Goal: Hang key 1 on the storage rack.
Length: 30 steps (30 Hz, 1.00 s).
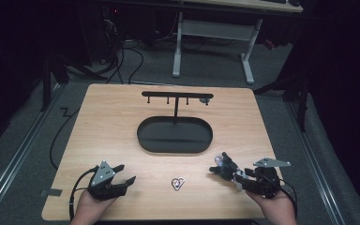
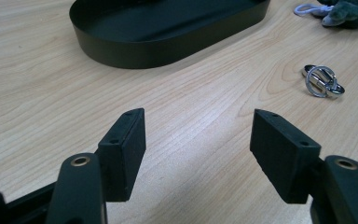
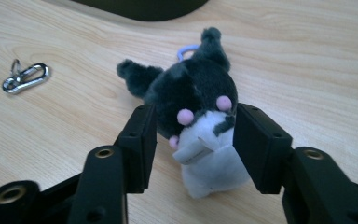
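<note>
Small plush toy (image 3: 200, 121), dark grey with a pale belly, pink dots and a light loop at its top, lying at the lower right of the table (image 1: 108, 122) in the high view. Clasped at both sides by the right gripper (image 3: 193, 140). Left gripper (image 2: 198, 144) spread wide with nothing between, metal key ring (image 2: 322, 80) at the upper right of its view.

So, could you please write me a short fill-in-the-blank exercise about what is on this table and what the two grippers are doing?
1. The plush toy sits between the jaws of the ____ gripper.
2. The left gripper is ____, with nothing between its jaws.
3. The metal key clip lies on the table between the two ____.
4. The black oval tray has an upright stand with a hook bar rising from its ____ edge.

Missing words: right; open; grippers; far
</note>
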Each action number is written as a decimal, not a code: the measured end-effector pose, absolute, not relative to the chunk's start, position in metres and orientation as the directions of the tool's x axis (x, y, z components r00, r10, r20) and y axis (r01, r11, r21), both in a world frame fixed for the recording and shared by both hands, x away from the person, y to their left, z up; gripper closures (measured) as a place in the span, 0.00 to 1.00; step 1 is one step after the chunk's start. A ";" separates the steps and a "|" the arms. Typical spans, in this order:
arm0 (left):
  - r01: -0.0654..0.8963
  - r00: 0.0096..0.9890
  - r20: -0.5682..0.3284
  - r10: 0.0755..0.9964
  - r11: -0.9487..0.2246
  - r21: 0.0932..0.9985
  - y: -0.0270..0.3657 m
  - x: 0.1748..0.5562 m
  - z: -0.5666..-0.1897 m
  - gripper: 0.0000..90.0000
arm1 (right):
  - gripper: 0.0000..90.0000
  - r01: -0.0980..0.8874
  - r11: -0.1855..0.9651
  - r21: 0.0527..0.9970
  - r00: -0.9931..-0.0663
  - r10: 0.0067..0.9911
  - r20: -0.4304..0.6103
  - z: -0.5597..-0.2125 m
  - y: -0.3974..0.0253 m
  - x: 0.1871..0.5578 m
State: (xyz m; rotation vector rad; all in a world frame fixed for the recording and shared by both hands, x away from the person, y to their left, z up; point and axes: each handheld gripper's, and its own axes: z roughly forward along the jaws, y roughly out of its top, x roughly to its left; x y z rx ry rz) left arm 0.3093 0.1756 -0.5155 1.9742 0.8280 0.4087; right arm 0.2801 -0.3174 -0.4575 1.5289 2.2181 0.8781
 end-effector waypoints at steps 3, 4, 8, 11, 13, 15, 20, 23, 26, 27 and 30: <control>0.382 0.717 -0.045 0.696 -0.338 0.860 0.177 0.309 -0.514 0.41 | 0.47 0.741 0.256 0.621 -0.385 0.920 0.079 -0.458 -0.316 0.283; 0.379 0.715 -0.046 0.697 -0.332 0.864 0.177 0.308 -0.514 0.41 | 0.46 0.743 0.257 0.618 -0.383 0.920 0.079 -0.458 -0.315 0.283; 0.380 0.716 -0.049 0.696 -0.330 0.864 0.177 0.309 -0.514 0.41 | 0.39 0.747 0.284 0.601 -0.402 0.913 0.068 -0.457 -0.311 0.286; 0.380 0.720 -0.048 0.693 -0.336 0.862 0.176 0.309 -0.514 0.41 | 0.36 0.759 0.290 0.584 -0.403 0.912 0.071 -0.457 -0.310 0.288; 0.379 0.722 -0.047 0.691 -0.338 0.861 0.175 0.308 -0.514 0.40 | 0.34 0.768 0.306 0.563 -0.409 0.911 0.062 -0.457 -0.309 0.290; 0.375 0.727 -0.041 0.686 -0.346 0.860 0.174 0.308 -0.515 0.41 | 0.32 0.772 0.335 0.540 -0.426 0.903 0.048 -0.455 -0.308 0.293; 0.373 0.731 -0.037 0.682 -0.354 0.858 0.173 0.308 -0.515 0.41 | 0.31 0.785 0.371 0.495 -0.441 0.897 0.028 -0.454 -0.307 0.296; 0.369 0.735 -0.033 0.677 -0.359 0.857 0.173 0.308 -0.515 0.41 | 0.30 0.791 0.423 0.442 -0.467 0.884 -0.010 -0.452 -0.305 0.301; 0.369 0.738 -0.031 0.675 -0.364 0.855 0.173 0.308 -0.516 0.41 | 0.30 0.792 0.450 0.413 -0.485 0.874 -0.023 -0.451 -0.304 0.304; 0.368 0.740 -0.030 0.671 -0.367 0.854 0.172 0.308 -0.516 0.41 | 0.30 0.795 0.468 0.386 -0.496 0.868 -0.030 -0.450 -0.303 0.307; 0.367 0.743 -0.029 0.669 -0.371 0.853 0.172 0.308 -0.516 0.41 | 0.28 0.795 0.495 0.351 -0.517 0.855 -0.035 -0.450 -0.302 0.312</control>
